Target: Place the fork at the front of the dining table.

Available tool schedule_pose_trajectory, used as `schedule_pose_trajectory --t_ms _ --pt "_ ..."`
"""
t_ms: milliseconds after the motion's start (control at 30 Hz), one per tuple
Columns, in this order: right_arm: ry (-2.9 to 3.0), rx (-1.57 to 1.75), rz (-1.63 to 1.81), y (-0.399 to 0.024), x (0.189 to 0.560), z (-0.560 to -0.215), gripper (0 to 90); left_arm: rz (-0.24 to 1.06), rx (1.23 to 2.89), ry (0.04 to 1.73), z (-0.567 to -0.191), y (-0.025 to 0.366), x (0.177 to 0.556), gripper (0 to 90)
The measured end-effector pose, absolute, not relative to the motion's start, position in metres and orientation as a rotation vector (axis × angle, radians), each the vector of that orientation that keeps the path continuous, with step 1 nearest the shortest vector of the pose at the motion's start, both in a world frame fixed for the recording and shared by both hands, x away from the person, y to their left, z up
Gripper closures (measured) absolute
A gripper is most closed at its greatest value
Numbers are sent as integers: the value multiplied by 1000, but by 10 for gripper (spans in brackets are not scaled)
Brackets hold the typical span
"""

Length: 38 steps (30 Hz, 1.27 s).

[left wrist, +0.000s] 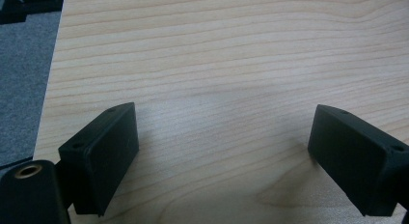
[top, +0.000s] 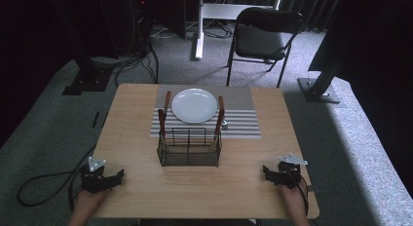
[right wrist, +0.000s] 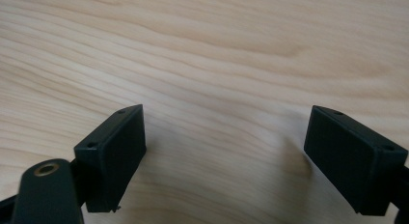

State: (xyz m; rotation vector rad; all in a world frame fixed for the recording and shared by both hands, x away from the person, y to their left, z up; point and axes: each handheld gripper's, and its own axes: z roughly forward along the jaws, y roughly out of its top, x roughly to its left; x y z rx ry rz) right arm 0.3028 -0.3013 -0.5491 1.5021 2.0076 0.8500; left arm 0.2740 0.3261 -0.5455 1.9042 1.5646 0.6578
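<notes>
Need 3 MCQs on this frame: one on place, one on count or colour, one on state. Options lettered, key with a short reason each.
1. Where does the white plate sit?
A. on the striped placemat
B. inside the wire basket
C. on the chair

2. How many wooden-handled utensils stand in the wire basket?
A. none
B. two
C. five

3. What state is the left hand-held gripper in?
A. shut on a utensil
B. open, with nothing between its jaws
C. shut on the plate

Key:
1 A, the high view shows the plate on the mat, beyond the basket.
2 B, one handle rises at the basket's left end and one at its right.
3 B, the left gripper view shows its jaws wide apart over bare table.
</notes>
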Motion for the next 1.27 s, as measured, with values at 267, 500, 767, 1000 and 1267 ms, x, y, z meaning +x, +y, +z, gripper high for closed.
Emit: schedule_pose_trajectory --t_ms 267,500,767,1000,1267 --pt "1966 1571 856 -314 303 -550 142 658 1904 1564 -545 326 274 104" --pt "2047 1484 895 -313 302 -550 169 658 1904 1565 -545 326 274 104" --pt "2103 1423 922 -311 301 -550 186 658 1903 1566 -545 326 274 104" --pt "2123 1401 934 -310 299 -550 186 666 1889 1588 -545 324 275 104" --pt "2123 1402 933 -310 299 -550 186 688 1854 1639 -545 319 276 104"
